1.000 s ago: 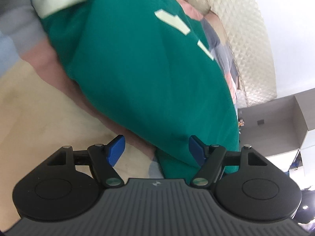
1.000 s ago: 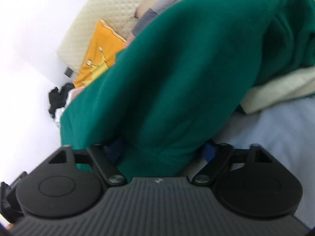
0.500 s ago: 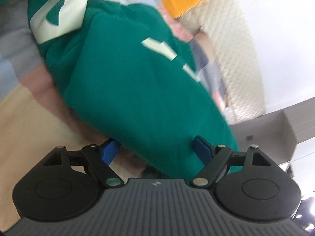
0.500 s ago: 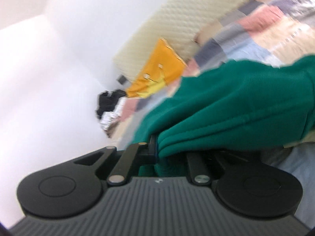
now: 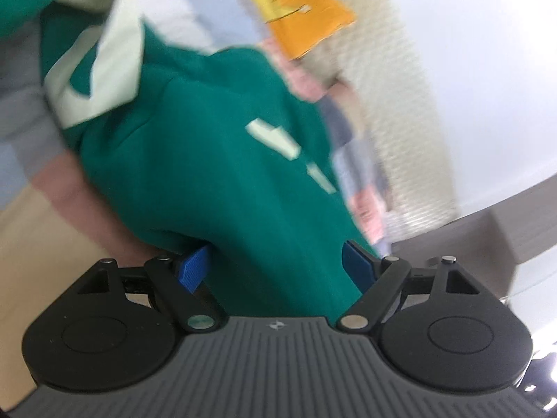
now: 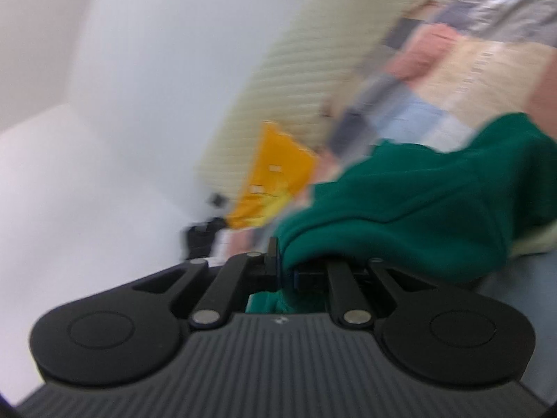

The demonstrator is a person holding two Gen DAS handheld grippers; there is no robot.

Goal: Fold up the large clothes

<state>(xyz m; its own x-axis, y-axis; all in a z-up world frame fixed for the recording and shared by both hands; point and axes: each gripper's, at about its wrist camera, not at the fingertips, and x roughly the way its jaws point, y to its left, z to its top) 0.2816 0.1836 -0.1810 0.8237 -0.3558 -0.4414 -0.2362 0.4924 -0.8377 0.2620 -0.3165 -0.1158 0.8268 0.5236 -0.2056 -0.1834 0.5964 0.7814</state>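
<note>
A large green sweatshirt (image 5: 222, 174) with pale cream lettering lies bunched on a patchwork bedspread (image 5: 31, 160). My left gripper (image 5: 275, 268) stands wide, its blue pads (image 5: 193, 270) on either side of a fold of the green cloth without pressing on it. In the right wrist view the same sweatshirt (image 6: 417, 209) trails off to the right, and my right gripper (image 6: 283, 268) is shut on its edge, lifted above the bed. The picture is blurred by motion.
An orange garment (image 5: 299, 10) lies near the quilted cream headboard (image 5: 393, 104) at the far end of the bed. A dark heap (image 6: 202, 237) sits by the white wall. Grey furniture (image 5: 504, 223) stands at the right.
My right gripper closed on the sweatshirt's edge and rose, tilting up so wall and headboard came into view. My left gripper pushed forward, its pads now straddling the cloth.
</note>
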